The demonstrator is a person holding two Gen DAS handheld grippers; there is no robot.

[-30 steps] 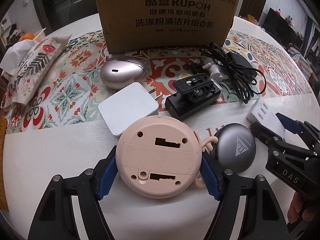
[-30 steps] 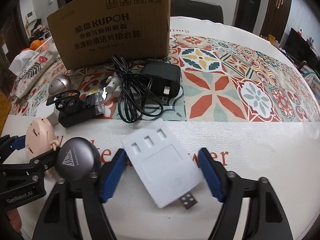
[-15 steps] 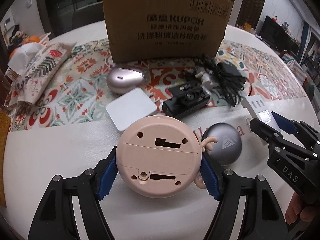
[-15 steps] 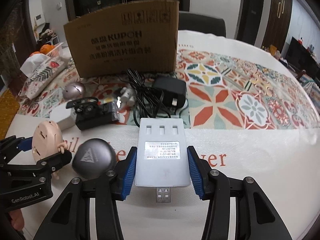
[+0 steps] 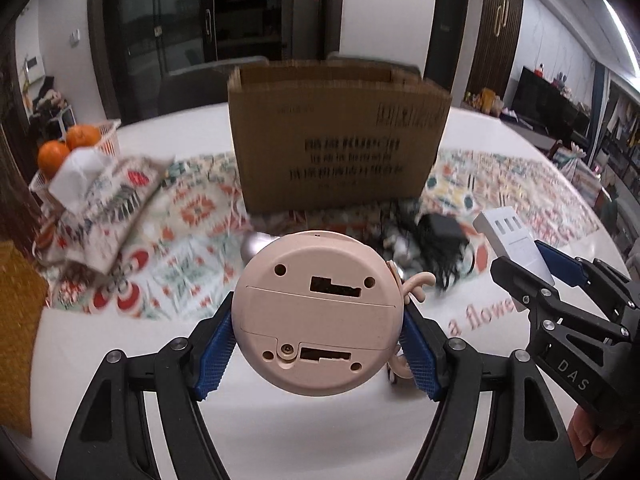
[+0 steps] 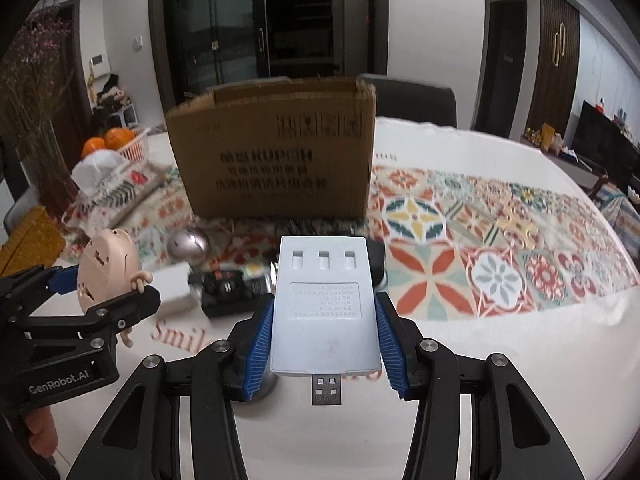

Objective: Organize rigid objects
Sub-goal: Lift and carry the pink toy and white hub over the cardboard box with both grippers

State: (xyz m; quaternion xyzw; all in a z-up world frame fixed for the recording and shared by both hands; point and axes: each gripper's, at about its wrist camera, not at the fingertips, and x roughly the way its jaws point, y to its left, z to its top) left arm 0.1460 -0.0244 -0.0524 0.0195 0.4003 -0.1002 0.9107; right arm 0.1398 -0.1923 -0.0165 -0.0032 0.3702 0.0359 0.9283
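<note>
Looking like you're mid-carry: left gripper (image 5: 318,354) pinching the round pink toy (image 5: 318,312) at frame centre, right gripper (image 6: 324,346) clamped on the white USB hub (image 6: 325,304), so next you'd clear the rim of the cardboard box (image 6: 276,160) up top and drop both inside.

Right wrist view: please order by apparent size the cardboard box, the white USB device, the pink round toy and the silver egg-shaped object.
1. cardboard box
2. white USB device, enlarged by nearness to the camera
3. pink round toy
4. silver egg-shaped object
</note>
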